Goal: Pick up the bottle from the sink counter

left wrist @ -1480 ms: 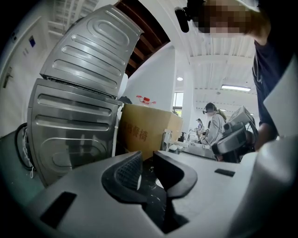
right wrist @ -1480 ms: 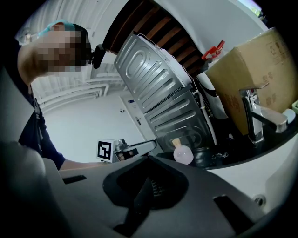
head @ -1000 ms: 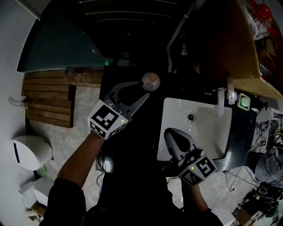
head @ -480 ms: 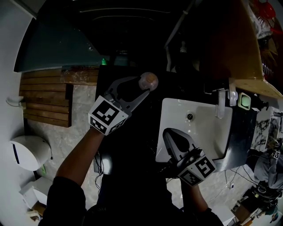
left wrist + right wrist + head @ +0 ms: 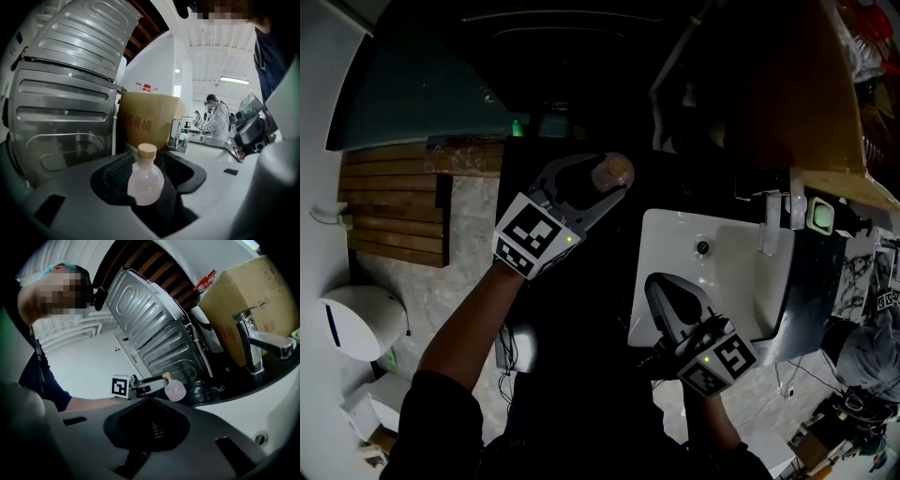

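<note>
A small frosted bottle (image 5: 612, 172) with a tan cap stands upright on the dark counter (image 5: 581, 281) left of the white sink (image 5: 741, 281). My left gripper (image 5: 602, 180) reaches around it; its jaws have just been opening. In the left gripper view the bottle (image 5: 145, 182) sits between the wide-spread jaws of the left gripper (image 5: 150, 164), with a dark gap on its right side. The right gripper view catches the bottle (image 5: 176, 390) at the left gripper's tip. My right gripper (image 5: 661, 281) hovers over the sink's near left corner, shut and empty.
A chrome tap (image 5: 766, 220) stands behind the basin. A large cardboard box (image 5: 150, 122) and a ribbed metal panel (image 5: 65, 93) rise close behind the bottle. Wooden slats (image 5: 394, 216) and a white fixture (image 5: 356, 323) lie on the left. People stand in the far background.
The left gripper slid forward so the bottle, earlier at its fingertips, now sits between the jaws, which have spread wider. The right gripper kept still.
</note>
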Demonstrator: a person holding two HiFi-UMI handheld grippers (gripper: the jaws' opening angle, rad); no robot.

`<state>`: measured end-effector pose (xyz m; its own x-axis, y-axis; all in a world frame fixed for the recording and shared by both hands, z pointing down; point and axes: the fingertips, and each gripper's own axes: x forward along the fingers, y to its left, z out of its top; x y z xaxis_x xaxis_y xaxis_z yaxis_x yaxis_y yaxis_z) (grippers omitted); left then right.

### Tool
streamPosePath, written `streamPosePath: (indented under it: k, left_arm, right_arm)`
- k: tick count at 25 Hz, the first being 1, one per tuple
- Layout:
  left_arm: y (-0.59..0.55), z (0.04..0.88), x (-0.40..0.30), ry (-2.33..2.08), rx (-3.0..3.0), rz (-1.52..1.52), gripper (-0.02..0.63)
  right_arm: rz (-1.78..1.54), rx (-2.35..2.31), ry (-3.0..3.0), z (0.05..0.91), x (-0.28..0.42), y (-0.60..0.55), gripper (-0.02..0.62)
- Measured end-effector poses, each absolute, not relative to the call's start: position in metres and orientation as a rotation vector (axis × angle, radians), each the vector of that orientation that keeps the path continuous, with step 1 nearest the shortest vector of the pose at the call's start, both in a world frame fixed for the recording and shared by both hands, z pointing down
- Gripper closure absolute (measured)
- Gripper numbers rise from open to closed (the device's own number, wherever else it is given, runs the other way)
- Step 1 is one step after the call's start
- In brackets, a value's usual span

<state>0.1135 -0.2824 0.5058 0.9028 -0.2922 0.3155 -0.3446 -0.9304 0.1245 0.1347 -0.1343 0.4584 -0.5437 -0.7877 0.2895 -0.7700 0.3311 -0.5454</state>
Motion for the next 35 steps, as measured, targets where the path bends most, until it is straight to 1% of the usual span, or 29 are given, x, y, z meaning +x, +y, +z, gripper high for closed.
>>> streamPosePath:
  k: [26, 35]
  left_arm:
    - [-0.295, 0.512, 0.128, -0.464, 2.931, 0.454, 0.394]
    - [-0.297, 0.516, 0.129, -0.454, 2.936, 0.45, 0.414]
  right_arm:
    - [-1.05, -1.474, 2.537, 0.47, 0.137, -0.136, 0.574]
    - [-1.059, -1.478, 2.537, 0.472, 0.137, -0.135, 0.574]
